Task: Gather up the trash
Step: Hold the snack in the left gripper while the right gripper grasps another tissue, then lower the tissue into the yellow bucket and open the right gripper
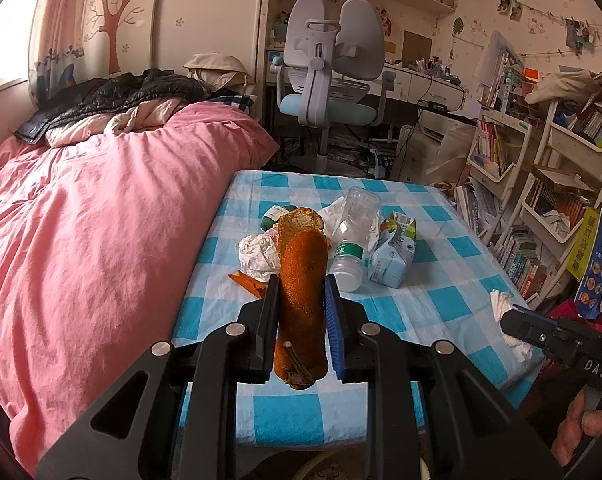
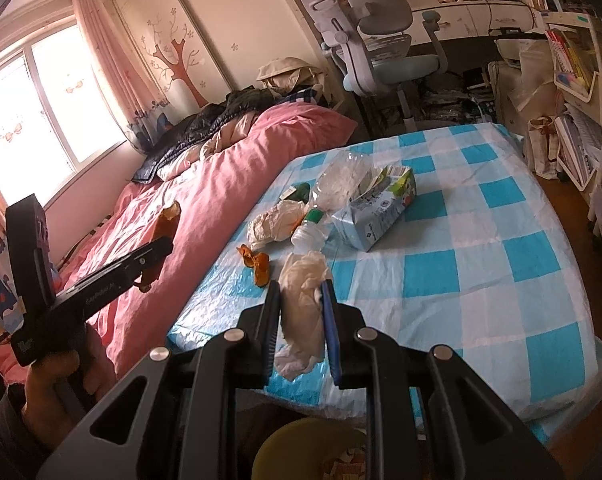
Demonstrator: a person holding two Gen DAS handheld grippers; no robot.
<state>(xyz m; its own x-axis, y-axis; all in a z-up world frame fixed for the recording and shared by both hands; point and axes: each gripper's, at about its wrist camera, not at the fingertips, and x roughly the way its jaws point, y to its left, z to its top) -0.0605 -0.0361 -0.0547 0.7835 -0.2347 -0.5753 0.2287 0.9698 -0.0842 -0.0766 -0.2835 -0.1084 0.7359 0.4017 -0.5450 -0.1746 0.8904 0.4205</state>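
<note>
Both jaws were clamped: left gripper (image 1: 301, 292) held orange peel (image 1: 303, 284), right gripper (image 2: 301, 296) a tissue (image 2: 301, 304), likely bound for the near bin (image 2: 301, 448).

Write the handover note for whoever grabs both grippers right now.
Left gripper: shut on orange peel, held above the table's near edge.
Right gripper: shut on crumpled tissue.
Yellow bin: below the table's near edge, some scraps inside.
Left on the checkered tablecloth: plastic bottle, drink carton, paper wad, small peel piece.
Next: probably drop both held pieces in the bin.
</note>
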